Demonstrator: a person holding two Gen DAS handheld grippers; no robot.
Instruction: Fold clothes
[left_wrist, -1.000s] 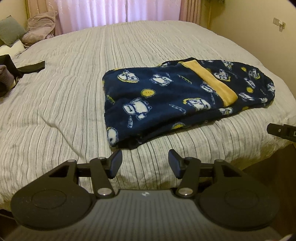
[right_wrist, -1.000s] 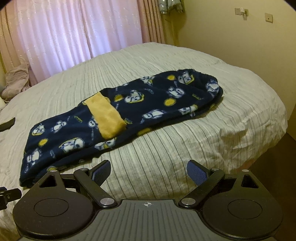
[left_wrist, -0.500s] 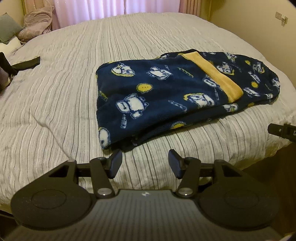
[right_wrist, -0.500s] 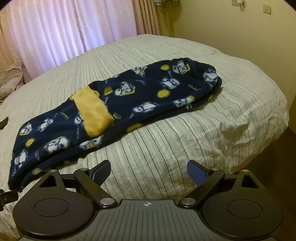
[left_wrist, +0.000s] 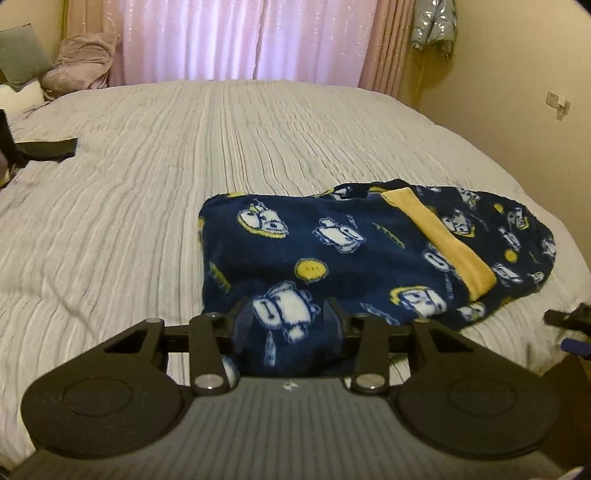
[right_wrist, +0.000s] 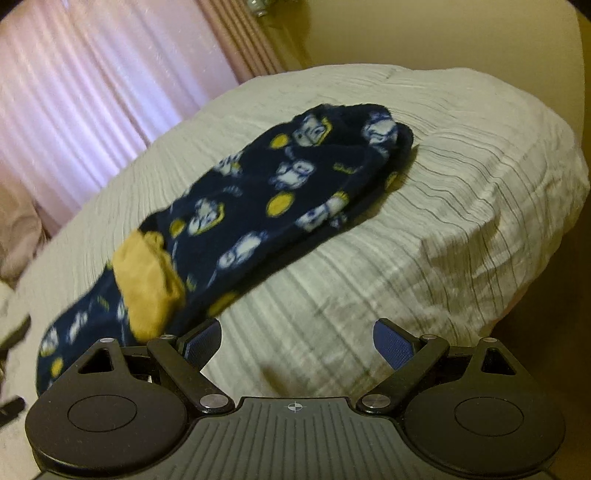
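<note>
Half a second ago the left gripper (left_wrist: 288, 325) hovered short of the navy fleece garment (left_wrist: 354, 251) with its jaws apart over bare bedspread; now it has moved in, and the garment's near corner fills the space between the fingers, which press against the fabric on both sides. The right gripper (right_wrist: 295, 341) has swung closer too: its jaws remain spread wide with nothing between them, above the striped bedspread (right_wrist: 424, 236), its left finger just beside the garment's near edge.

The left wrist view shows the garment lying lengthways near the bed's right edge, printed with white cartoon figures and yellow dots, and a yellow band (left_wrist: 439, 240) crossing it on a slant. It also catches the right gripper's tip at the far right edge. The right wrist view, blurred, looks along the garment from the other end and shows its far end (right_wrist: 373, 129) rounded and doubled in thick layers, which the left view cannot reveal.

The bed is covered in a pale ribbed spread. Pink curtains (left_wrist: 240, 37) hang behind it, a mauve cloth (left_wrist: 81, 59) is heaped at the far left, a dark strap (left_wrist: 48, 149) lies on the spread, and the walls are cream
</note>
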